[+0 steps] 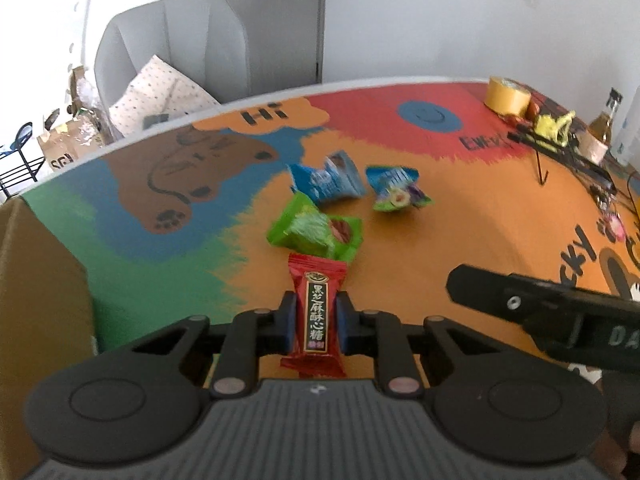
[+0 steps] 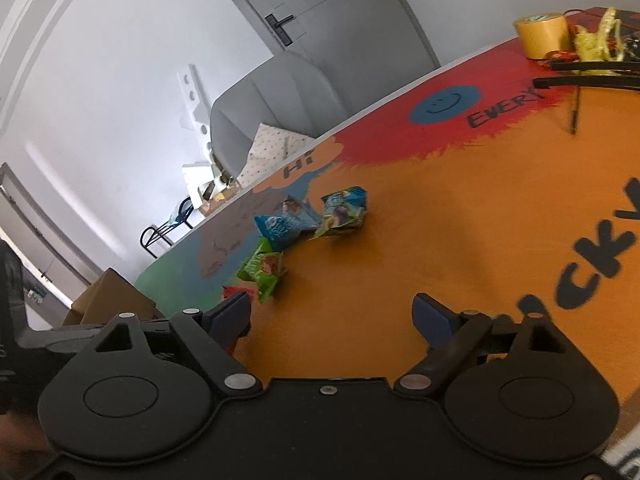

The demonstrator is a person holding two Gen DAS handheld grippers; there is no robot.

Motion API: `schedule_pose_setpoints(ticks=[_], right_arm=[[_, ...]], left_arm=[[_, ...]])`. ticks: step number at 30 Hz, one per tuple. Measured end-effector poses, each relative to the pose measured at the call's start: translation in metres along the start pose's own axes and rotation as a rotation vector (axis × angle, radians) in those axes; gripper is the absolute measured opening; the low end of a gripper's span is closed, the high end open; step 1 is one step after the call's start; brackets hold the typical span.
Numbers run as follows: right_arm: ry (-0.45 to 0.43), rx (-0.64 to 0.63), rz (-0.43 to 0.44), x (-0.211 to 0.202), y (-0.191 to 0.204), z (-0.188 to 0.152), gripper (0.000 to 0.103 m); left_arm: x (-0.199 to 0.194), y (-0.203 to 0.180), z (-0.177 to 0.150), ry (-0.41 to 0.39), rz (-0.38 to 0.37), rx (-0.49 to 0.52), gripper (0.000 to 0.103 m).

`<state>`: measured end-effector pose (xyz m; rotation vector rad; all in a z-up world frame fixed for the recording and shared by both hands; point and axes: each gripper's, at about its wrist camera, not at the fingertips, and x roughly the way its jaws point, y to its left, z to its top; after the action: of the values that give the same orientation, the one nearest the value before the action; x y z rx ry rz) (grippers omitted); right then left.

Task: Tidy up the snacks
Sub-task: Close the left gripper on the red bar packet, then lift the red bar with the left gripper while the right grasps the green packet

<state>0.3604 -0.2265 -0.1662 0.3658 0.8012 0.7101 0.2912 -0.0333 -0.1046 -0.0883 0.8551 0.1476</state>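
Left tool (image 1: 316, 322): clenched on the red candy wrapper (image 1: 317, 314), held just above the counter (image 1: 400, 248).
Right tool (image 2: 332, 312): released, jaws spread wide, nothing between them.
Green snack packet (image 1: 316, 232): lain on the counter, touching the red wrapper's far end.
Two blue snack packets (image 1: 326, 178): placed beyond the green one.
Cardboard box (image 1: 36, 280): seen at the left edge.

Soft, even daylight fills both views, and the white walls wash out near the top. Fisheye distortion bows the tabletop's (image 1: 400, 240) far edge. Slight motion blur smears its print in the right wrist view; shadows are faint.
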Motion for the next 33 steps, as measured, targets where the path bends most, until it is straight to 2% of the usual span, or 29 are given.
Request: schedule_pose_setpoints(ticks=[16,22,27,28,30,32,33], right_arm=[[0.044,-0.077,0.052,0.045,0.040,0.017,0.085],[0.061,-0.101,0.052,0.061,0.050,0.019,0.082],[0.077,-0.127,0.040,0.071,0.058,0.018,0.076],[0.084,-0.130,0.036,0.073,0.060,0.017,0.073],[0.086,-0.150,0.028,0.074,0.064,0.015,0.061],[0.098,-0.174,0.007,0.076,0.068,0.013,0.024],[0.110,-0.176,0.003,0.076,0.069,0.012,0.024]], left_arm=[[-0.024,0.041,0.018,-0.086,0.032,-0.085,0.019],[-0.035,0.052,0.022,-0.100,0.014,-0.105,0.019],[-0.046,0.061,0.027,-0.135,0.034,-0.112,0.019],[-0.047,0.064,0.027,-0.137,0.041,-0.119,0.019],[-0.047,0.069,0.026,-0.136,0.051,-0.130,0.019],[-0.046,0.073,0.025,-0.130,0.059,-0.140,0.019],[-0.046,0.075,0.025,-0.128,0.061,-0.144,0.019]])
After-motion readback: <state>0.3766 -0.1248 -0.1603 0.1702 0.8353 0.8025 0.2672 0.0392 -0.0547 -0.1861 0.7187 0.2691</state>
